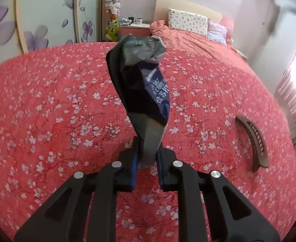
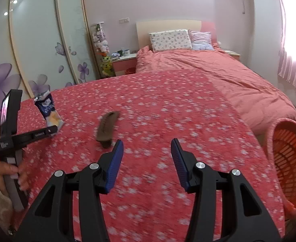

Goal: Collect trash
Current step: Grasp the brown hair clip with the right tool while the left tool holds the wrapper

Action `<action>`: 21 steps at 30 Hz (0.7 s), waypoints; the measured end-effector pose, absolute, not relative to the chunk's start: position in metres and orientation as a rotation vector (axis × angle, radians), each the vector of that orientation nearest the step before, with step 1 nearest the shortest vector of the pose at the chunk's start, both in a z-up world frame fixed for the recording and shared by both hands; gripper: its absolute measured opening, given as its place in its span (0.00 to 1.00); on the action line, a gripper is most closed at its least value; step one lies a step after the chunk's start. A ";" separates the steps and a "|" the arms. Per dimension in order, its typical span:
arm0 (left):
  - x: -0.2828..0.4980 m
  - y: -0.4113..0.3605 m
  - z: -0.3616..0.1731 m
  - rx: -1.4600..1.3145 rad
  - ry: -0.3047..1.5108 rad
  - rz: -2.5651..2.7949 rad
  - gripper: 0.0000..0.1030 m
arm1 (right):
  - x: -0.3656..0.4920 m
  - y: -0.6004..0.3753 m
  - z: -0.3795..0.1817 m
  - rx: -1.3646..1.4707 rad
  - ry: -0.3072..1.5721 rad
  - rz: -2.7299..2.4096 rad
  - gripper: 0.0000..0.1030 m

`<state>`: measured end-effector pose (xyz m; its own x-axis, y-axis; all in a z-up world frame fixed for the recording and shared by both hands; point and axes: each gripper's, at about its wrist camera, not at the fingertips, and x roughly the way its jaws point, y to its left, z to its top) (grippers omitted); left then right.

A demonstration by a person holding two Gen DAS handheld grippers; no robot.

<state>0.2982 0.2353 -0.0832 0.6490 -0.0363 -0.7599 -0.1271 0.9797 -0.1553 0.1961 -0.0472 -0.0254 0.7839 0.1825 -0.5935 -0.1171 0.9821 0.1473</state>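
Note:
My left gripper (image 1: 147,157) is shut on a crumpled dark blue snack wrapper (image 1: 148,84) and holds it upright above the red floral bedspread (image 1: 47,100). In the right wrist view the same wrapper (image 2: 49,111) shows at the left, held by the left gripper (image 2: 54,130). My right gripper (image 2: 147,147) is open and empty above the bedspread. A brown curved hair clip (image 2: 107,130) lies on the bedspread left of and beyond the right gripper; it also shows at the right in the left wrist view (image 1: 255,141).
An orange plastic basket (image 2: 285,161) stands at the right bed edge. A pink duvet (image 2: 228,76) and pillows (image 2: 170,39) lie at the far end. A nightstand (image 2: 125,61) with cups and wardrobe doors (image 2: 37,40) are on the left.

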 end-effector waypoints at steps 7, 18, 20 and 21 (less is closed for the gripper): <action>0.292 0.253 -0.087 -0.292 0.853 0.016 0.17 | 0.225 -0.021 -0.030 0.161 0.699 0.206 0.48; 0.286 0.264 -0.089 -0.341 0.847 -0.008 0.17 | 0.254 0.019 -0.056 0.081 0.790 0.212 0.48; 0.288 0.266 -0.088 -0.346 0.847 -0.010 0.17 | 0.259 0.022 -0.060 0.079 0.816 0.211 0.48; 0.289 0.267 -0.088 -0.348 0.847 -0.011 0.17 | 0.261 0.022 -0.061 0.085 0.825 0.212 0.48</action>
<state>0.2891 0.2671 -0.0879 0.6660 -0.1472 -0.7313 -0.1277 0.9434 -0.3062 0.2613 0.0224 -0.0606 0.6588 0.2200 -0.7194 -0.1542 0.9755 0.1571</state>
